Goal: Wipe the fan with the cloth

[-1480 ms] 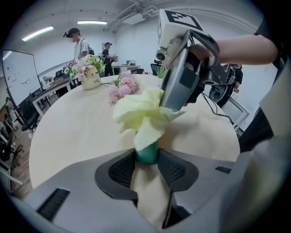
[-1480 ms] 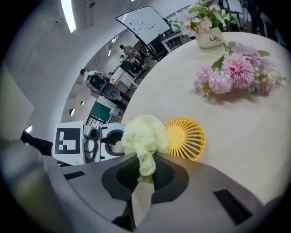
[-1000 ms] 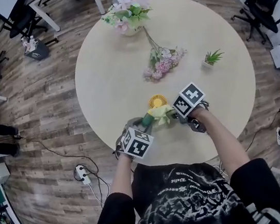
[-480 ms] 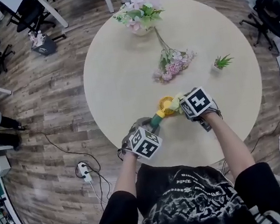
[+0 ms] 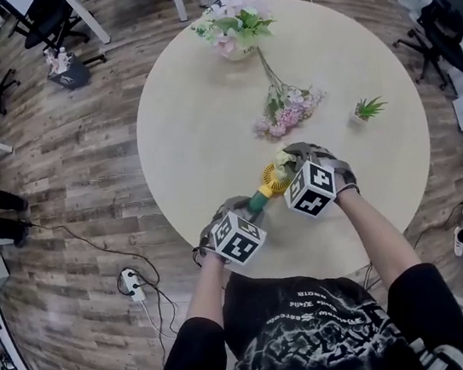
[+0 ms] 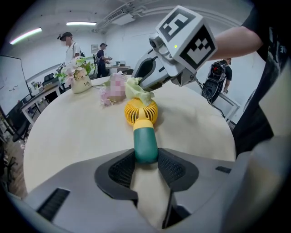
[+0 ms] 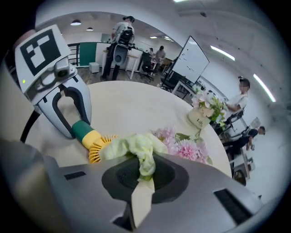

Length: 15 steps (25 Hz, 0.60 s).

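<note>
- Left tool (image 6: 146,159), tilted steeply down over the counter (image 5: 197,125), clamps the fan (image 6: 142,113) by its green handle.
- Right tool (image 7: 143,170), likewise tilted, pinches the cloth (image 7: 136,144) at the fan's yellow head.

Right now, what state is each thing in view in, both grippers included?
Small fan with yellow grille and green handle: held by its handle.
Pale green cloth: bunched, clamped, touching the fan's grille.
left gripper: shut on the fan's handle.
right gripper: shut on the cloth.
Loose pink flower bunch: lying flat on the round beige table.
Flower vase: upright.
Small potted plant: upright.
</note>
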### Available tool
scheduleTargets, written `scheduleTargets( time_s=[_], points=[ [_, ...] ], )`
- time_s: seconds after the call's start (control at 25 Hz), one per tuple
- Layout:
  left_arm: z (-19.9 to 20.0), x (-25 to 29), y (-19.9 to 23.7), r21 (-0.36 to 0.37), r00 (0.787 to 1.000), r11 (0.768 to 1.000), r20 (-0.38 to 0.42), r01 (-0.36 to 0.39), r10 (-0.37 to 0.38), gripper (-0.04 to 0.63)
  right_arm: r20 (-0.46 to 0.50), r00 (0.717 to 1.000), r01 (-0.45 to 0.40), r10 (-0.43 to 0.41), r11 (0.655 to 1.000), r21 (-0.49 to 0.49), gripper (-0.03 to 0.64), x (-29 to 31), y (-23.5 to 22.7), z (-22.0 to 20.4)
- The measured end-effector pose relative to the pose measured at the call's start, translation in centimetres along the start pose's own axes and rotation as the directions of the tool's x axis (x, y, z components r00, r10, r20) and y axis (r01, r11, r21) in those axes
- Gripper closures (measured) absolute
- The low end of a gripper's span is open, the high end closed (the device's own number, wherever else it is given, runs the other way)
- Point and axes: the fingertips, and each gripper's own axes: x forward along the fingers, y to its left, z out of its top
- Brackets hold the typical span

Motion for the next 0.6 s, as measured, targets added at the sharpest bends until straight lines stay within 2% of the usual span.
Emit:
scheduleTargets(
  time_s=[0.08,0.16,0.24,0.36,0.6],
  points=[
    [0.1,0.0,0.2,-0.004,1.000,1.000,0.009,0.006,-0.006,0.417,0.050,0.998,0.041,-0.034,0.990,-0.135,0.580,-0.1,0.5,1.1],
    [0.1,0.0,0.3,-0.011,1.000,1.000,0.022,0.013,-0.013,0.417,0.106,0.994,0.065,-0.037,0.960,-0.273,0.580,-0.2,1.5,2.4],
    [-0.1,0.0,0.4,-0.018,0.999,1.000,0.033,0.022,-0.022,0.417,0.155,0.988,0.070,-0.015,0.932,-0.356,0.580,-0.5,3.0,3.7],
    [0.0,-0.1,0.4,-0.029,0.998,0.999,0.042,0.039,-0.038,0.417,0.199,0.979,0.123,-0.036,0.887,-0.444,0.580,-0.2,4.5,4.2],
    [0.1,-0.1,0.5,-0.060,0.997,0.996,0.033,0.073,-0.071,0.419,0.294,0.953,0.250,-0.075,0.745,-0.619,0.580,-0.7,6.8,5.2]
  ],
)
